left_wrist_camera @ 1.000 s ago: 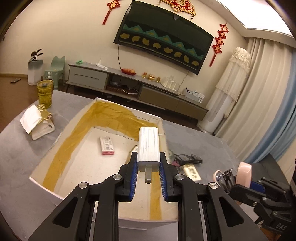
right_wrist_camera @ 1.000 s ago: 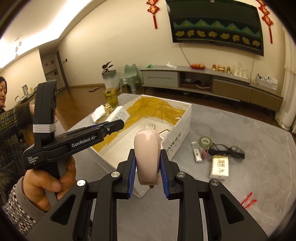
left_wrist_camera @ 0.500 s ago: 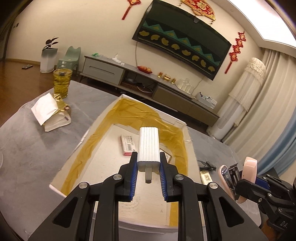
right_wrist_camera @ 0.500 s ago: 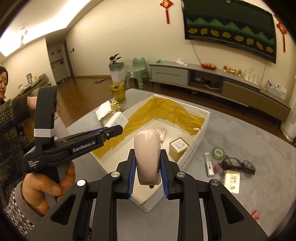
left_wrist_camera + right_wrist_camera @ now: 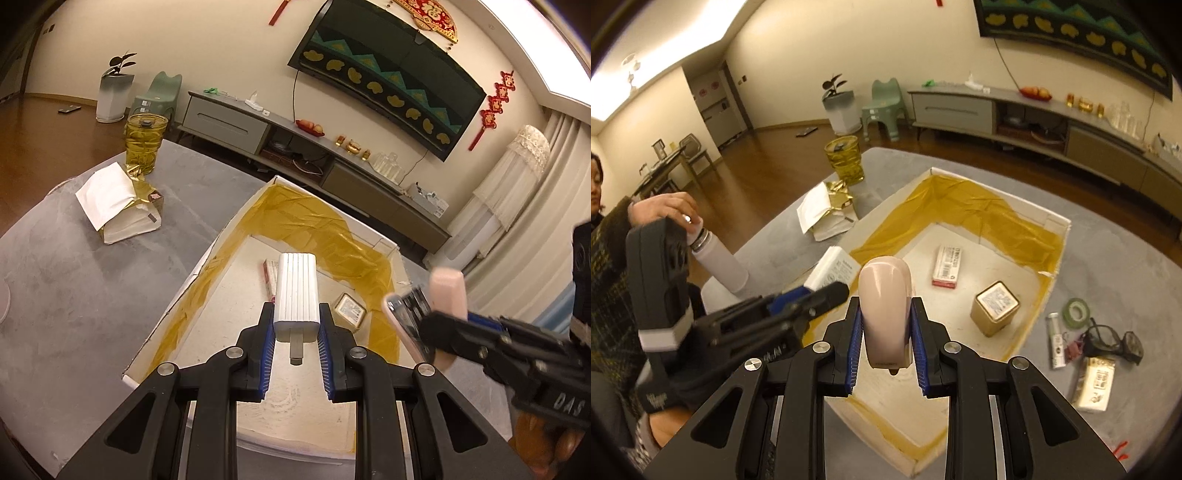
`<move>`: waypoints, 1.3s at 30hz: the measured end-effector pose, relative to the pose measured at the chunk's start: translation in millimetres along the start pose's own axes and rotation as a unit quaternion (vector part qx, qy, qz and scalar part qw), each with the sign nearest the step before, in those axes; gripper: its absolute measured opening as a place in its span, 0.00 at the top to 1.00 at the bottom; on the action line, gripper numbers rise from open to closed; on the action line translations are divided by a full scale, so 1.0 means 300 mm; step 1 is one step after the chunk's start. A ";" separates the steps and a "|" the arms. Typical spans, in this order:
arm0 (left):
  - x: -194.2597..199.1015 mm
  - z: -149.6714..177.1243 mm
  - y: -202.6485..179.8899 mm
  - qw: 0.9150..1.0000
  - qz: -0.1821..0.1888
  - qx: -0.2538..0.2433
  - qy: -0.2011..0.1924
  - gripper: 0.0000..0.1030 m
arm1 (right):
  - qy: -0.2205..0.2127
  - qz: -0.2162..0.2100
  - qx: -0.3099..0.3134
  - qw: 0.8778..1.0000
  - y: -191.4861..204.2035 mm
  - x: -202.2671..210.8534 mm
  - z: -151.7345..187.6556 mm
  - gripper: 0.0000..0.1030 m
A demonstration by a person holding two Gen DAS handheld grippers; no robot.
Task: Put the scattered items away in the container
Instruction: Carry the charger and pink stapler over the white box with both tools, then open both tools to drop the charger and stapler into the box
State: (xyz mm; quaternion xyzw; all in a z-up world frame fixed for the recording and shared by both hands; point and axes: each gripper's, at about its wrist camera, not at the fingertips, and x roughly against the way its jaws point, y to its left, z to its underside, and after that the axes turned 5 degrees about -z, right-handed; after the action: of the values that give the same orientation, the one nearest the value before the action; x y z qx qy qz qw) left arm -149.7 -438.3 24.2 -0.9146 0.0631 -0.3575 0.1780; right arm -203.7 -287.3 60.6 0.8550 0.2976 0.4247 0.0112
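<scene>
The left hand-held gripper [image 5: 296, 330] is clamped on a white ribbed charger [image 5: 297, 297] by its lower sides, prong end toward the camera, held above the near half of the box [image 5: 207, 258]; the right hand-held gripper [image 5: 886, 328] is clamped on a pink case [image 5: 884, 314], also over the box's near end. Both look rigid and light; the charger's ribs should give grip, while the case's glossy shell may slip, so a hold across its flat sides seems best. Inside the box lie a red-edged packet [image 5: 947, 266] and a gold tin [image 5: 995, 308]; right of the box on the tabletop [image 5: 1126, 266] wait tape [image 5: 1078, 312], glasses [image 5: 1112, 338] and a tube [image 5: 1055, 345].
</scene>
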 end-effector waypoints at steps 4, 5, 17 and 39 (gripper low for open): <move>-0.016 0.000 -0.011 1.000 -0.005 -0.011 0.006 0.78 | 0.024 -0.003 -0.020 0.999 -0.016 -0.087 -0.062 0.75; -0.019 -0.001 -0.008 1.000 -0.005 -0.010 0.007 0.78 | 0.028 -0.003 -0.023 0.999 -0.019 -0.104 -0.074 0.75; -0.054 -0.030 0.048 0.999 0.000 0.027 0.018 0.78 | 0.064 0.010 -0.055 0.996 -0.048 -0.297 -0.221 0.75; -0.064 -0.058 0.125 0.998 -0.005 0.064 0.012 0.71 | 0.048 -0.016 -0.118 0.992 -0.203 -0.286 -0.207 0.68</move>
State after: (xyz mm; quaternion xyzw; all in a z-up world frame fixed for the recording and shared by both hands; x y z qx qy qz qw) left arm -175.2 -473.3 10.2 -0.8974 0.0376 -0.3724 0.2337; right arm -319.5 -296.2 22.0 0.8212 0.2593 0.4975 0.1045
